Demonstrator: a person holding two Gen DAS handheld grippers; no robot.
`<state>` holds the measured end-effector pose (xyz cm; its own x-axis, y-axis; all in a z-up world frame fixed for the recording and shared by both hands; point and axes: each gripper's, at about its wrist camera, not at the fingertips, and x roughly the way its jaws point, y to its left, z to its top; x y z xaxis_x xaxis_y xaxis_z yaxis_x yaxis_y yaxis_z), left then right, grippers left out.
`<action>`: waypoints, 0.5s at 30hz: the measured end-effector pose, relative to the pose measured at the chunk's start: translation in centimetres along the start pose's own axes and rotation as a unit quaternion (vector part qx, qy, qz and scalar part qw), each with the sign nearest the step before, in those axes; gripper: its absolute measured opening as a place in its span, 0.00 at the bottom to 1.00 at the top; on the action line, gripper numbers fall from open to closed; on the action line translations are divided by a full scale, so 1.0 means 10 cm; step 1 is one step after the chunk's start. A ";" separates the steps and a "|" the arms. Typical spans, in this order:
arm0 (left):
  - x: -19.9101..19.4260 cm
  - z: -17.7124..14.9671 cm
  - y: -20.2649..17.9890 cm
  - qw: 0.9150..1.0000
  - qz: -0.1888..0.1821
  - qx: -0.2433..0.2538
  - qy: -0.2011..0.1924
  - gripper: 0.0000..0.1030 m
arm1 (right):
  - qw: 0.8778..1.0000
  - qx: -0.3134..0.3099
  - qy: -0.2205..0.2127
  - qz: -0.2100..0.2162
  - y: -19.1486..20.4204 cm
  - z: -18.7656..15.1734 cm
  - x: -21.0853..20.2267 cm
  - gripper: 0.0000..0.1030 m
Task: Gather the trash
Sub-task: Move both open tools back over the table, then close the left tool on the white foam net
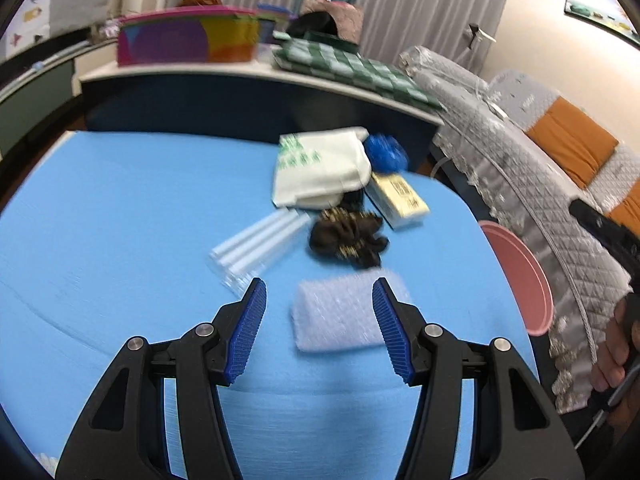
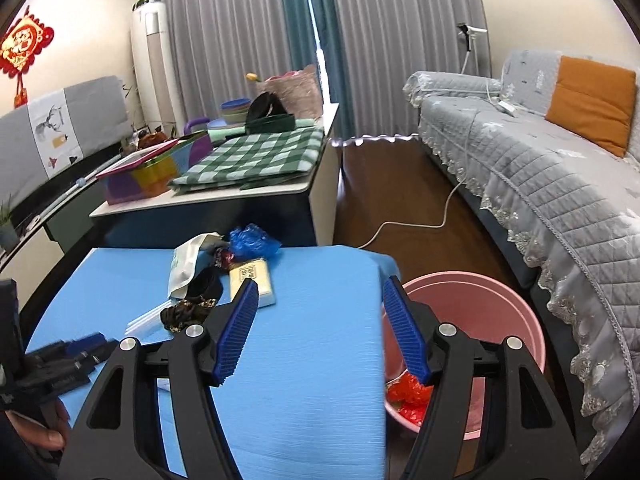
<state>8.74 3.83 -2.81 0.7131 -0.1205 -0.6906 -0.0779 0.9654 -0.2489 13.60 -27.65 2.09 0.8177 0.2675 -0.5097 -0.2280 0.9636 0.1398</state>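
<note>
1. The left tongs (image 1: 319, 294) are spread wide and hold nothing, hovering over the blue worktop (image 1: 120, 208).
2. Just ahead of their left finger lies a bundle of white plastic strips (image 1: 256, 246), slanting away to the right.
3. Between the two fingers, low on the worktop, lies a folded piece of bubble wrap (image 1: 336, 316); its right end is partly hidden behind the right finger, and whether they touch cannot be told.
4. Straight ahead, beyond the bubble wrap, sits a crumpled dark wrapper with gold print (image 1: 346, 238).
5. Farther ahead lies a white bag with green print (image 1: 320, 168), with a yellow-and-white box (image 1: 398, 200) to its right and a crumpled blue plastic bag (image 1: 386, 152) behind the box.
6. To the right of the left tongs, past the worktop edge, the rim of a pink bin (image 1: 520, 276) shows beside a grey quilted sofa (image 1: 500, 152).
7. The right tongs (image 2: 316, 292) are also spread and hold nothing, reaching over the right part of the worktop.
8. Ahead and left of their left finger is the same trash pile: the strips, the dark wrapper, the white bag, the box near the finger's tip, and the blue bag at the far edge.
9. Behind their right finger stands the pink bin, on the floor against the worktop's right side, with crumpled red trash (image 2: 408, 398) in its bottom.
</note>
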 end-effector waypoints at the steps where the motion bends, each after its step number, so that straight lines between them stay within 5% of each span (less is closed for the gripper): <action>1: 0.03 -0.02 0.00 1.000 -0.005 0.002 0.006 0.53 | 1.000 -0.002 0.001 0.001 0.03 0.00 0.02 0.63; 4: 0.15 -0.07 0.03 1.000 -0.012 -0.007 0.024 0.50 | 1.000 -0.008 0.008 0.005 0.11 -0.02 0.10 0.63; 11: 0.21 -0.04 0.08 0.998 -0.043 -0.013 0.034 0.13 | 0.999 -0.029 0.024 0.018 0.33 -0.08 0.34 0.62; 15: 0.18 0.03 0.13 0.998 -0.047 -0.020 0.031 0.07 | 0.999 -0.036 0.035 0.020 0.41 -0.12 0.51 0.63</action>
<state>10.15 4.98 -4.16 0.6741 -0.2256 -0.7034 -0.0418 0.9390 -0.3413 16.18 -22.30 -0.94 0.7682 0.3034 -0.5638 -0.3001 0.9485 0.1015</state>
